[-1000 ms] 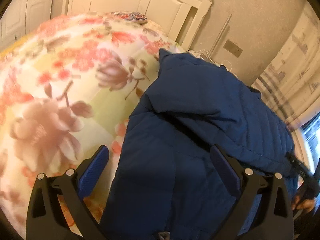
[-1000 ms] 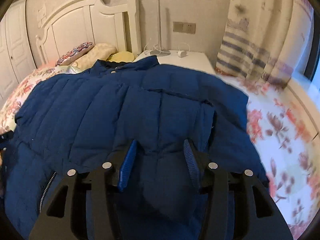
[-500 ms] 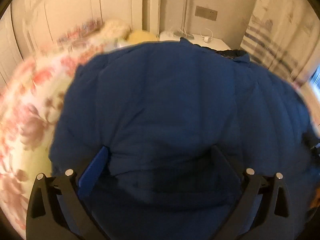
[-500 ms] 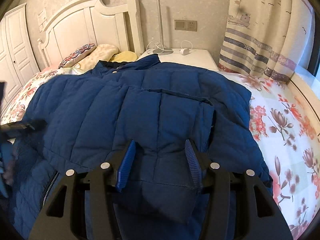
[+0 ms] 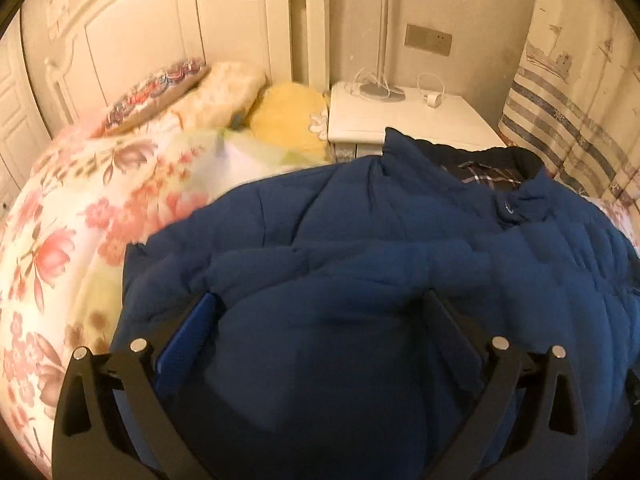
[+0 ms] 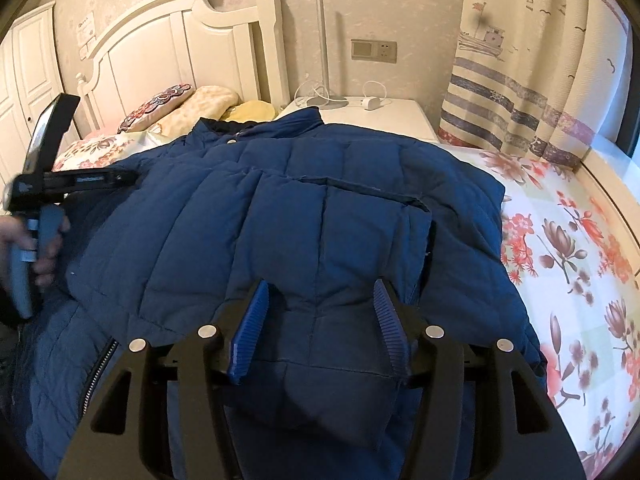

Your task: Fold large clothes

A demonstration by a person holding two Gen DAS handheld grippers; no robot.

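A large blue quilted jacket [image 6: 312,208] lies spread on the bed, collar toward the headboard; it fills the left wrist view [image 5: 380,260] too. My right gripper [image 6: 320,312] is open just above the jacket's lower part, where a folded sleeve lies between its blue pads. My left gripper [image 5: 320,332] is open wide over the jacket's left side, with puffy fabric bulging between its fingers. The left gripper also shows in the right wrist view [image 6: 72,182] at the jacket's left edge, held by a hand.
The bed has a floral cover [image 6: 580,248] and a white headboard [image 6: 180,48]. Pillows [image 5: 224,92] lie at the head. A white nightstand [image 5: 408,116] with a lamp base and cables stands beside it. A striped curtain [image 6: 532,80] hangs at the right.
My left gripper has swung from the floral cover at the jacket's left edge to face the headboard over the jacket. My right gripper has hardly moved.
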